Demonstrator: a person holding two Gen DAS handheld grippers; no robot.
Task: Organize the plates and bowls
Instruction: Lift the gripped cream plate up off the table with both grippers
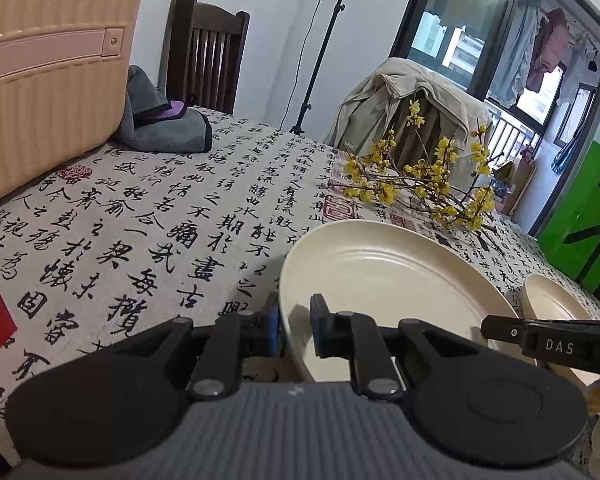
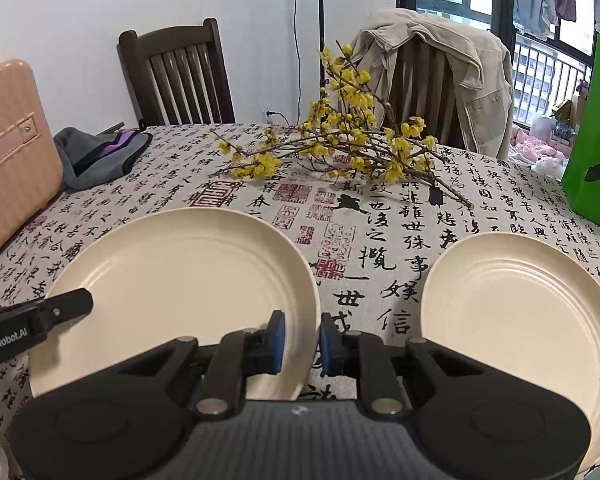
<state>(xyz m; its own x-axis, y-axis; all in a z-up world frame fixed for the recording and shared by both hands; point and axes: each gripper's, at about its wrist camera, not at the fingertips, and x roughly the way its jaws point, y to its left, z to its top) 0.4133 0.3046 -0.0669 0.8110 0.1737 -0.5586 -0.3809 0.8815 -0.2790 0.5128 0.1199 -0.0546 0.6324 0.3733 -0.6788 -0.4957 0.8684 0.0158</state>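
A large cream plate lies on the calligraphy-print tablecloth. My left gripper is shut on the plate's near left rim, one pad inside the rim and one outside. On the opposite side, my right gripper is shut on the near right rim of the same plate. Each gripper's black finger shows at the edge of the other's view. A second cream plate, of similar size, sits on the cloth just right of the first, with a gap between them.
A branch of yellow flowers lies behind the plates. A peach suitcase and a grey cloth bundle stand at the left. A green bag is at the right; chairs line the far side.
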